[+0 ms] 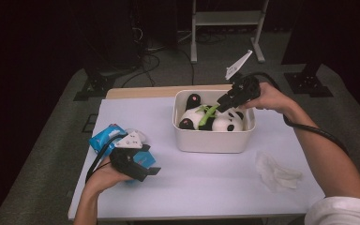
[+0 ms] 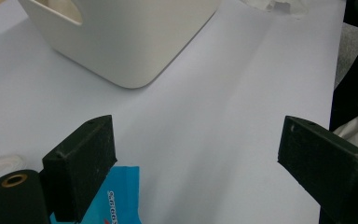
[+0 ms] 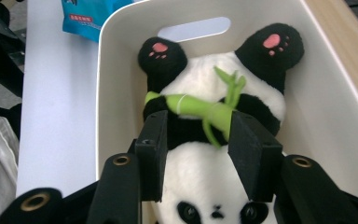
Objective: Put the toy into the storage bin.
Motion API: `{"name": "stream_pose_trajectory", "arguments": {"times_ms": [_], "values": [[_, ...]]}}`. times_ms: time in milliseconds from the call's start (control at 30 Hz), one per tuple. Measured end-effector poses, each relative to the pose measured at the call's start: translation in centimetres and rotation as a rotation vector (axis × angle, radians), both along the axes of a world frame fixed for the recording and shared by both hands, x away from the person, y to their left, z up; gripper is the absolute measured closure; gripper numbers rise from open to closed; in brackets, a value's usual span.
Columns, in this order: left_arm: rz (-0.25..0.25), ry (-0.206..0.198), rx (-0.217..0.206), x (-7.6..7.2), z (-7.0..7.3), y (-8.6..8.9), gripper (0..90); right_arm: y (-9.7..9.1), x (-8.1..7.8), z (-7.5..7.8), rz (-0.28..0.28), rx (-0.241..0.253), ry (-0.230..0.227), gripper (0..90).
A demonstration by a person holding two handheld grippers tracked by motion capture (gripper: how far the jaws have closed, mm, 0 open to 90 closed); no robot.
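A plush panda (image 1: 211, 119) lies on its back in a white bin (image 1: 213, 140), a green bamboo sprig across its chest. My right gripper (image 1: 220, 105) reaches down into the bin from the right. In the right gripper view its jaws (image 3: 198, 123) stand apart on either side of the sprig (image 3: 200, 108) and the panda (image 3: 205, 186), without squeezing either. My left gripper (image 1: 152, 171) rests low at the table's left, open wide, beside a blue packet (image 1: 104, 136). The left gripper view has nothing between the open jaws (image 2: 200, 144) but bare table, with the packet (image 2: 116, 200) under one jaw.
A crumpled white tissue (image 1: 276, 171) lies on the white table (image 1: 192, 187) to the right of the bin. The bin's wall (image 2: 121, 42) stands ahead of the left gripper. Beyond the table are a metal stand (image 1: 225, 28) and cables on the floor.
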State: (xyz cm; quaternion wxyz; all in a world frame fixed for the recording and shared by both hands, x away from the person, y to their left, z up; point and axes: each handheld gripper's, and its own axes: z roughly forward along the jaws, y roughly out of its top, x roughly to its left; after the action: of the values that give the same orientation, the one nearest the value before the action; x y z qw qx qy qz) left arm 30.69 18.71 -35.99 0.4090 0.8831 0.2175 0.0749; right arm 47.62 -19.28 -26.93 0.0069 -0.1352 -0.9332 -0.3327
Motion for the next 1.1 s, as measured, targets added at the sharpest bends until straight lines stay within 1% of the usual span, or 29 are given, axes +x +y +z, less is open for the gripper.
{"name": "stream_pose_trajectory", "arguments": {"times_ms": [167,333,567,667,800,867,900,1033,1100], "values": [[-0.001,0.002,0.004,-0.1,0.0,0.0,10.0,-0.8,-0.4,0.6,-0.013,0.023,-0.009,55.4],[-0.001,0.002,0.003,-0.1,0.0,-0.1,10.0,-1.4,-0.8,0.5,-0.021,0.026,-0.010,54.8],[-0.005,0.004,0.004,-0.1,-0.1,-0.3,10.0,-2.6,-1.7,0.7,-0.039,0.045,-0.012,53.7],[-0.005,0.003,0.006,-0.2,0.0,-0.3,10.0,-3.2,-2.3,0.8,-0.045,0.056,-0.020,53.6],[-0.005,0.003,0.004,-0.2,-0.1,-0.4,10.0,-3.9,-2.7,0.8,-0.056,0.065,-0.023,53.1],[-0.005,0.004,0.005,-0.2,-0.1,-0.4,10.0,-4.7,-3.2,0.6,-0.069,0.082,-0.022,53.0],[-0.007,0.003,0.006,-0.2,-0.1,-0.4,10.0,-4.9,-3.3,0.5,-0.068,0.083,-0.027,53.0],[-0.010,0.000,0.007,-0.2,-0.1,-0.4,10.0,-5.7,-3.9,-0.2,-0.081,0.080,-0.019,52.5],[-0.010,0.000,0.007,-0.1,-0.1,-0.4,10.0,-6.1,-4.2,-0.5,-0.089,0.087,-0.013,52.5]]}}
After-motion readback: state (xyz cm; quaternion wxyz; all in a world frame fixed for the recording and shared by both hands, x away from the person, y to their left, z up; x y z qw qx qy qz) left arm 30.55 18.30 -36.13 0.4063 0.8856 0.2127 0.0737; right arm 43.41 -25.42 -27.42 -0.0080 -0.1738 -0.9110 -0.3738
